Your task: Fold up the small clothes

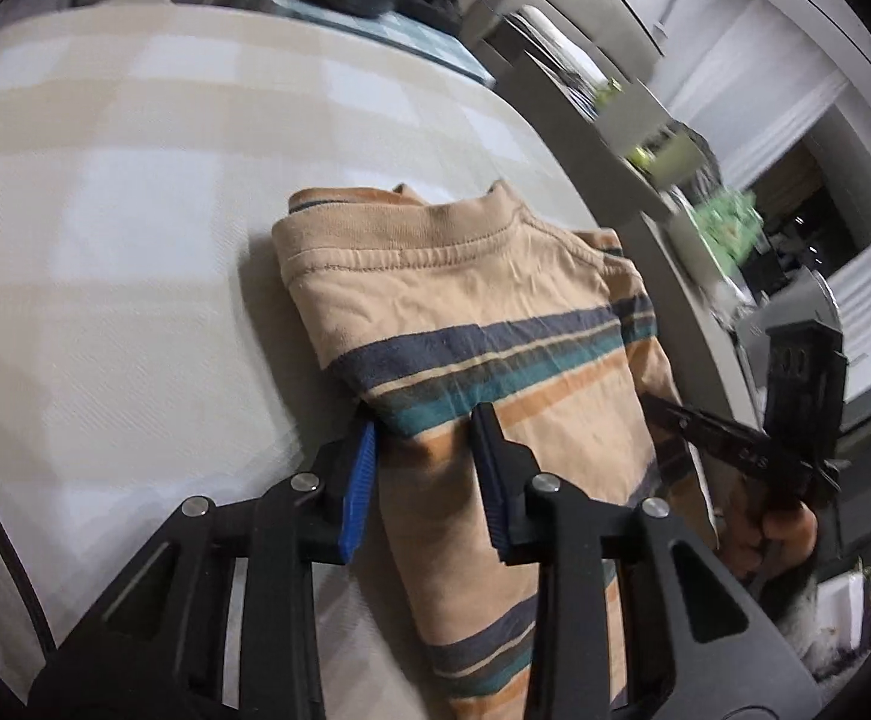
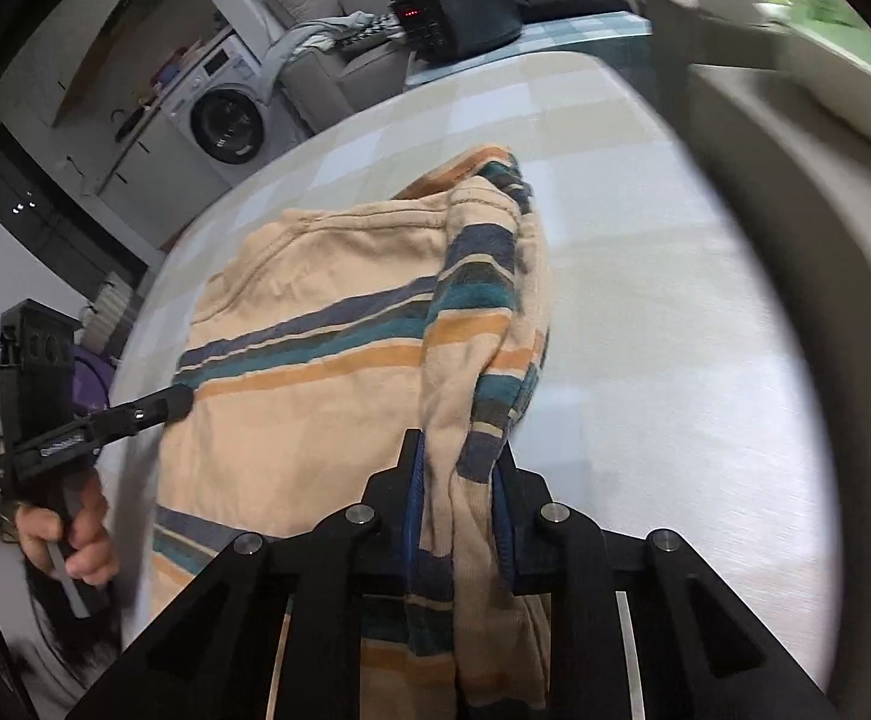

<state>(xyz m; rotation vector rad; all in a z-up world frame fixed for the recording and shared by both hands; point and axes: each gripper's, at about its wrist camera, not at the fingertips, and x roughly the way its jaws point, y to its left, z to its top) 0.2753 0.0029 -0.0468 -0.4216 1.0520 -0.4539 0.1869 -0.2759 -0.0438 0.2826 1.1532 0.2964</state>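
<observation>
I was folding a small striped shirt (image 1: 483, 330) that lay on a tabletop covered with a pale checked cloth (image 1: 105, 210), and I held a gripper in each hand, one at each side edge of the garment. My left gripper (image 1: 426, 438) had its jaws narrowed around the shirt's left folded edge, just below the dark and teal stripes, though a little gap showed beside the blue pad, so I judged the pinch was not yet firm. My right gripper (image 2: 459, 468) had its jaws nearly together, clamped on a bunched fold of the shirt's right side, with a striped sleeve (image 2: 489, 276) draped over it. I took the 2 side edges at about the same level, presumably so that the cloth could be lifted and turned over evenly without skewing. The shirt's long axis ran away from me, with the neckline (image 1: 465, 204) at the far end and the hem toward me, running out of view beneath the jaws. Beyond the shirt, at the far end of the tabletop, stood a dark device with red lights (image 2: 459, 18), well apart from the garment.
</observation>
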